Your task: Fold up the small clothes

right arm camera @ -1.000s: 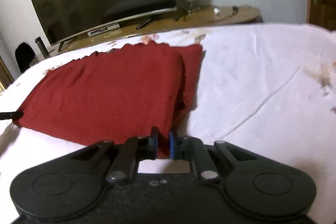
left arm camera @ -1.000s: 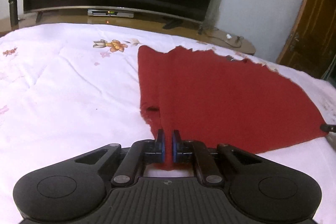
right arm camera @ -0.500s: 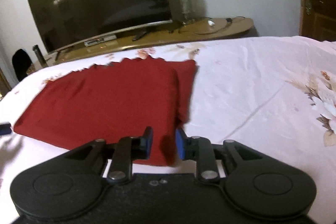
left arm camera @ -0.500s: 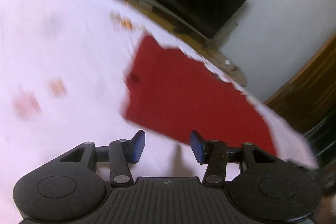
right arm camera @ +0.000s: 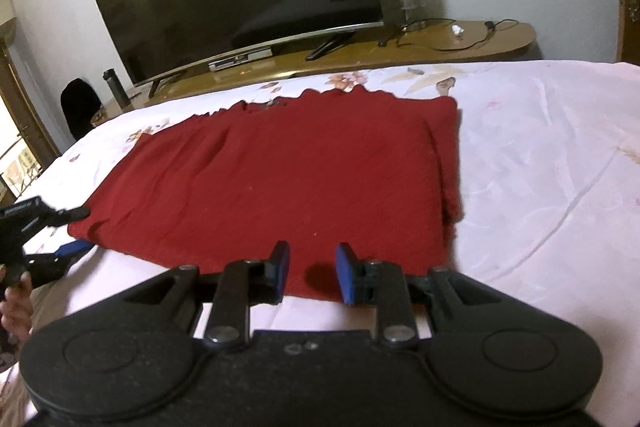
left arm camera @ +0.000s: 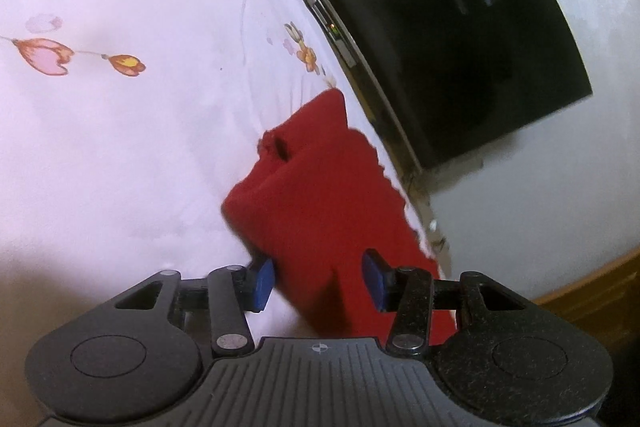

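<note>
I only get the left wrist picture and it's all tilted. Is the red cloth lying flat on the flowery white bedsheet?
Observer: Yes. From the right wrist view, the red knitted cloth lies flat, folded, on the white flowered bedsheet.
Operator: Is the other gripper holding it?
Observer: No. The right gripper is open over the cloth's near edge.
Operator: Where's mine?
Observer: The left gripper is open at the cloth's left corner.

Folded knit garment (right arm camera: 280,183): solid deep red, no print. Bed sheet (right arm camera: 540,163) under garment: pale pink-white, scattered orange-pink flower print (left arm camera: 44,55). Gripper pads (right arm camera: 346,279) near garment's front edge: blue, on black plastic.
</note>
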Demonstrator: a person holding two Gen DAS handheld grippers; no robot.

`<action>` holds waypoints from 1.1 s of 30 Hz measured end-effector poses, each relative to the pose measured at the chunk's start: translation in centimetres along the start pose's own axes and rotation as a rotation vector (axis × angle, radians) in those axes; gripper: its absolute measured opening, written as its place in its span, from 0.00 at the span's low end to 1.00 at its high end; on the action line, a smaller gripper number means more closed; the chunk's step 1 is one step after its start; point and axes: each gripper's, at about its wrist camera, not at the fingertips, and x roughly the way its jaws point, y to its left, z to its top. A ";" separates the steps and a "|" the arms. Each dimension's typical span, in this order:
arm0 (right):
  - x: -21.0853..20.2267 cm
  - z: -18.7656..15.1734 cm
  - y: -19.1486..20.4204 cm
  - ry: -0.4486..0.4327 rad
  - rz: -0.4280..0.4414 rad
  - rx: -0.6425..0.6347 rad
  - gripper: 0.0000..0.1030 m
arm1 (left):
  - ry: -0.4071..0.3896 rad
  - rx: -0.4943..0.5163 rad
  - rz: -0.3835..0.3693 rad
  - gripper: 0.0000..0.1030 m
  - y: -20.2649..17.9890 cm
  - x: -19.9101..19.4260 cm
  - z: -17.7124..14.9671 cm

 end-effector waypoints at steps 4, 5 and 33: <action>0.7 0.3 0.4 0.009 0.017 -0.006 0.26 | -0.013 -0.053 -0.032 0.46 0.4 1.0 0.8; 0.9 0.4 0.5 0.010 0.023 -0.004 0.26 | -0.016 -0.063 -0.035 0.46 0.3 1.2 1.0; 11.5 3.3 9.4 0.035 -0.008 -0.211 0.05 | -0.030 0.008 0.010 0.09 0.5 2.2 1.2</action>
